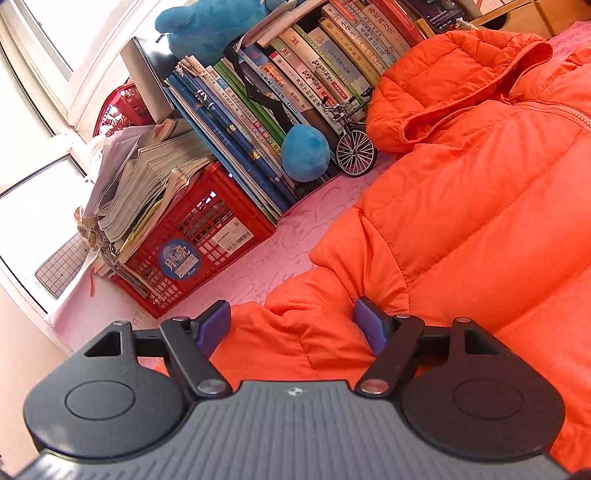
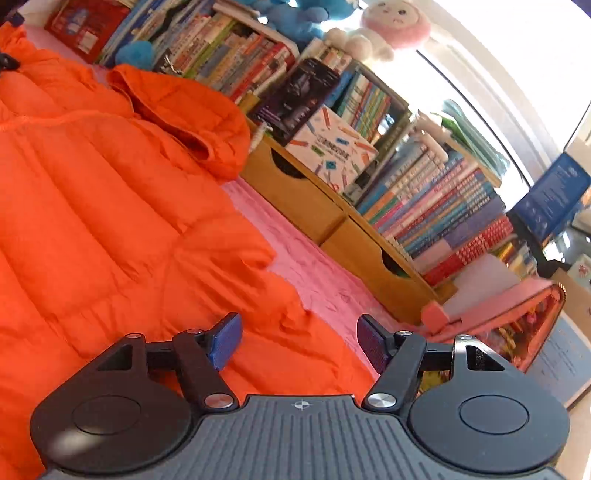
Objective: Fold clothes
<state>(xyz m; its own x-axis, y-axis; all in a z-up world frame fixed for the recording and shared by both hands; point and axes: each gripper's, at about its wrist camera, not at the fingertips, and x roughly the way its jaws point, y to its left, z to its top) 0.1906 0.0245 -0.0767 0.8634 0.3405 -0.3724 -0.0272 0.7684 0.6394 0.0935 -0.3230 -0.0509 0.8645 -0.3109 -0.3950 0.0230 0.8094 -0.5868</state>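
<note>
One orange puffer jacket (image 1: pixel 480 192) lies spread flat on the pink cover (image 1: pixel 280 243), hood (image 1: pixel 436 92) toward the books, zip side up.

Left gripper (image 1: pixel 291 328): jaws spread wide, straddling a puffed fold at the jacket's sleeve end. Right pad (image 1: pixel 371 325) sits against the fabric, maybe slightly buried in it; left pad (image 1: pixel 214 326) is at the fold's edge, just clear or barely touching, can't tell which. No pinch, cloth isn't squeezed. Tool tilted downward over the jacket's edge.

Right gripper (image 2: pixel 299 343): jaws spread, nothing between the pads but air. Left pad (image 2: pixel 225 341) is over the orange hem, right pad (image 2: pixel 373 345) over the pink cover; jacket edge runs under the gap. Looks clear of the fabric. Also tilted downward; frame is slightly blurred.

Count: one jacket, two grippers, both apart. Surroundings: one red crate (image 1: pixel 192 240) with a paper stack on top, long book rows (image 1: pixel 295 92) in both views, one small model bicycle (image 1: pixel 352 140) just beside the hood, blue plush toys (image 1: pixel 306 151), one pink-and-white plush (image 2: pixel 391 26), two wooden drawer units (image 2: pixel 332 214), one pink case (image 2: pixel 498 314) near the right tool.
</note>
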